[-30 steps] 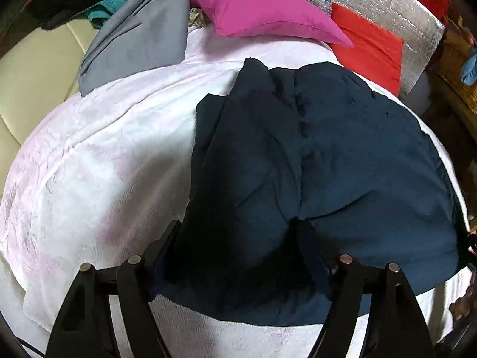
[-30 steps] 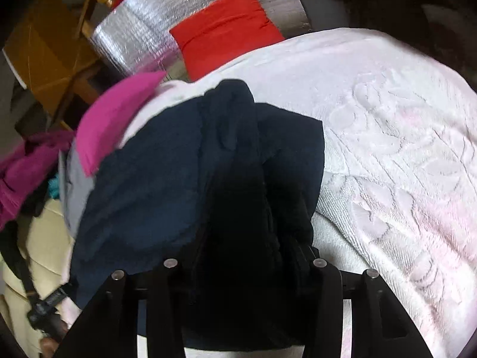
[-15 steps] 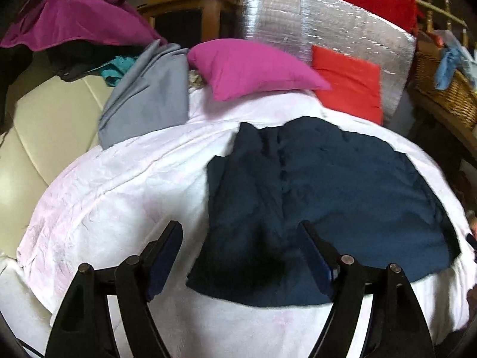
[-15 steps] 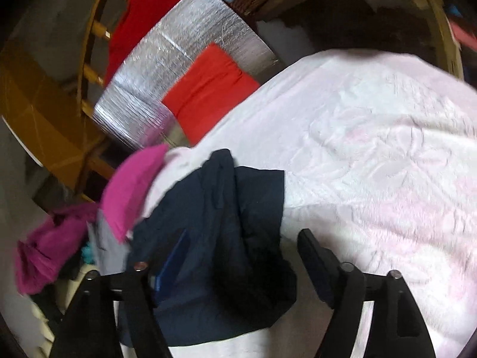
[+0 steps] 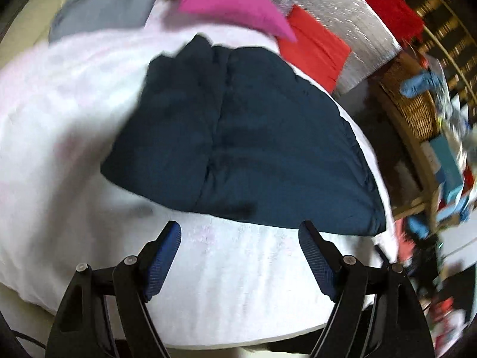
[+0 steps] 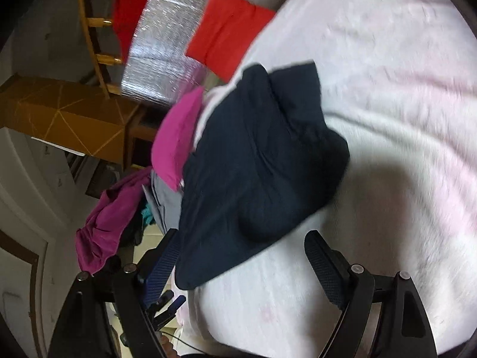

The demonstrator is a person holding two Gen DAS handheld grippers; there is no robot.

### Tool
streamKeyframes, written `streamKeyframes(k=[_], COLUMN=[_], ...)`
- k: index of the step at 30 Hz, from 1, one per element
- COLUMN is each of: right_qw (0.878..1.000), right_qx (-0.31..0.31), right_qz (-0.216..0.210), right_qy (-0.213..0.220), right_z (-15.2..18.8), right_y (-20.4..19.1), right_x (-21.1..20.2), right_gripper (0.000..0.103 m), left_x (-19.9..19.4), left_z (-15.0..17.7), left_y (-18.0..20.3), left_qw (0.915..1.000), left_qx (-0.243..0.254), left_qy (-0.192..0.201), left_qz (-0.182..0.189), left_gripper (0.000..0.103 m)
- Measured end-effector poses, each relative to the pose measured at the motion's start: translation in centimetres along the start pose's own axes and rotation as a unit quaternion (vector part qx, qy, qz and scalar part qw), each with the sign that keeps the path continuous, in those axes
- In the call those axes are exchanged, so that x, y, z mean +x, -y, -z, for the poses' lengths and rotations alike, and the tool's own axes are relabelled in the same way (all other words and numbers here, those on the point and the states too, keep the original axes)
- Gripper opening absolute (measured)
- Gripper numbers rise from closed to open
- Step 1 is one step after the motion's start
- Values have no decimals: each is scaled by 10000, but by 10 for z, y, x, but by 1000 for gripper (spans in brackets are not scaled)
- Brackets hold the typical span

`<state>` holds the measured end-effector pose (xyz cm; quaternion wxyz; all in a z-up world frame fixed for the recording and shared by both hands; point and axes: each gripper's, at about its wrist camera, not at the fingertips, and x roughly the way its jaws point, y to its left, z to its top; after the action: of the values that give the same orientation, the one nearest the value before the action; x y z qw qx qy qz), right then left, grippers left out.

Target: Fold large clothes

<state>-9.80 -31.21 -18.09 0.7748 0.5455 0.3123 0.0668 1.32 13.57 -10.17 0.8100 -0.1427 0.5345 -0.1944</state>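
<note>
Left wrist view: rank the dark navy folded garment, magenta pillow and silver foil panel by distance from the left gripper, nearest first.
1. Dark navy folded garment, just ahead of the open left gripper.
2. Magenta pillow, beyond it, top centre.
3. Silver foil panel, farthest, upper right.

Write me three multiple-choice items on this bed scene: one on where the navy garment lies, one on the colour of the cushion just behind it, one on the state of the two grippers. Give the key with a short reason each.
1. Where does the navy garment lie?
A. on the white bedspread
B. in a wicker basket
C. on the floor

2. What colour is the cushion that touches the garment's far edge?
A. green
B. magenta
C. black

3. How do the left gripper and the right gripper stand?
A. both clamped on the garment
B. only the left clamped
C. both open, gripping nothing

Key: 1 A, the folded dark cloth rests flat on the bedspread. 2 B, the cushion at its far edge is magenta. 3 C, the fingers of each stand wide apart; the right jaws have just been opening, with the cloth's edge lying loose between them.
</note>
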Motion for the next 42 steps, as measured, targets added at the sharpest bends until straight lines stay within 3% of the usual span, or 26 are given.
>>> streamKeyframes(k=[4,10,15,22,23,27,29,33,35,38,42], right_qw=[9997,9987,9978,9968,9970,9956,9936,9738,9684,9805,9937], right_qx=[194,459,629,592,507,153,-134,-1364,-1625,-1025,-192], right_qz=[80,215,148,39,112,672,838,1407,1410,1426,895], right_qy=[-119,-63,138,541,570,628,740,1156,1261,876,647], right_z=[-4,-11,-18,-20,-19,-17,-14,2,7,0,-12], right_y=[7,15,15,14,13,7,-3,-45,-53,-29,-8], right_x=[19,45,63,73,72,74,71,66,64,71,63], right_gripper=[87,87,88,88,86,58,52,43,43,46,49], left_x=[14,24,33,36,36,35,31,22,22,36,33], left_z=[0,-4,-9,-18,-19,-21,-21,-27,-33,-36,-34], left_y=[-6,-8,-19,-29,-32,-45,-43,-25,-10,0,4], left_qw=[9988,9943,9863,9753,9734,9661,9683,9782,9831,9843,9827], left_qx=[-435,-927,-1617,-2132,-2206,-2435,-2316,-1731,-1193,-846,-753], left_qy=[-137,35,207,578,616,796,917,1130,1212,988,1002], left_qz=[-196,-517,-260,7,76,319,189,-191,-679,-1195,-1362], left_gripper=[81,82,82,82,81,76,55,47,47,49,55])
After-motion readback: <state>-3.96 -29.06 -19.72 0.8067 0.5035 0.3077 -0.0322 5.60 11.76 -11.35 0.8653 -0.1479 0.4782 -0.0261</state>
